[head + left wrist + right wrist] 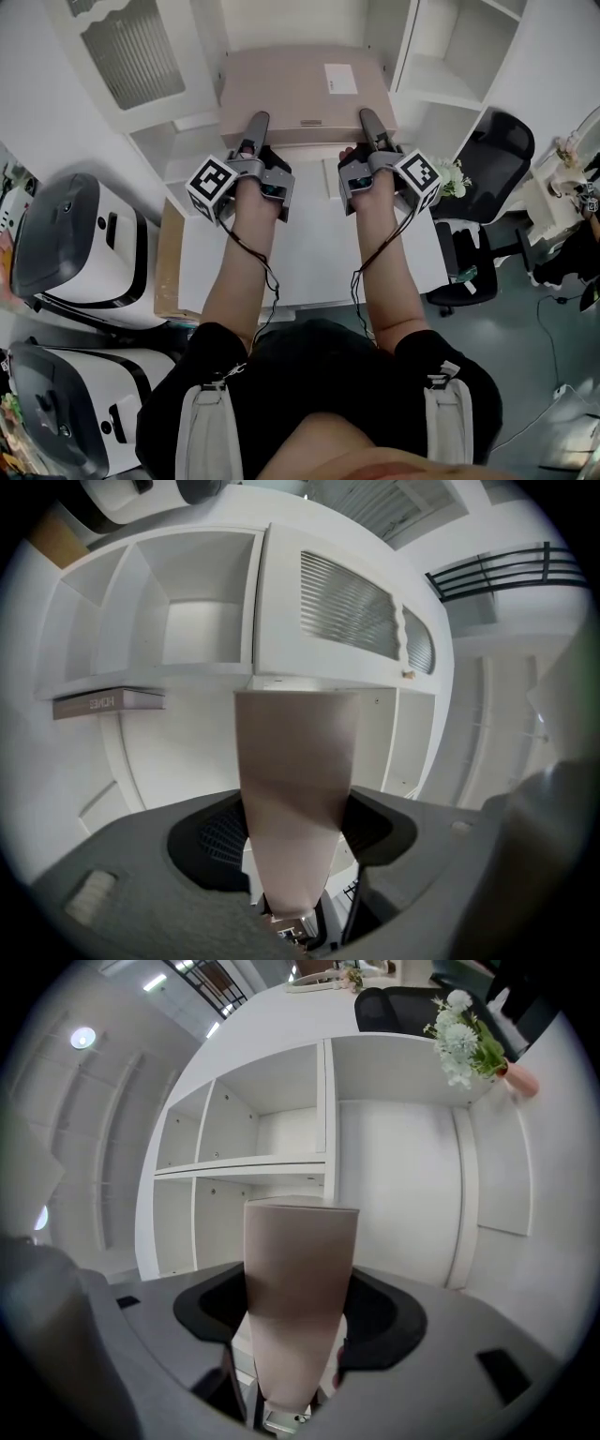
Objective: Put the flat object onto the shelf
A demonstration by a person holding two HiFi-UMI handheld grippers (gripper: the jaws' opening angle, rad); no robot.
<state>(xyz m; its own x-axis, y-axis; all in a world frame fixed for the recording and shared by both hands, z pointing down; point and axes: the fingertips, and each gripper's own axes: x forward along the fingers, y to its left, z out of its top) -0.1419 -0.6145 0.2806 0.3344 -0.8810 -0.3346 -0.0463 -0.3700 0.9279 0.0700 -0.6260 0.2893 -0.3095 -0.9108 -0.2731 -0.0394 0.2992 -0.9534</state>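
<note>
**Flat tan box (305, 94) gripped near both front corners**

Held in the air just before the white shelf (441, 80), white label (339, 79) facing up. Clamped along the near edge by the left hand-held gripper (255, 124) and the right hand-held gripper (372, 119), jaws pressed top and bottom. Probably light, stiff cardboard with smooth faces; best carried level from two well-apart spots, to avoid tilting or slipping.

Head view: high up, facing steeply down onto the white shelf unit (450, 66). Gripper views: one rides the left gripper (255, 131), one the right gripper (372, 127), each close in and facing the shelf unit. All three share the flat box (305, 89).
</note>
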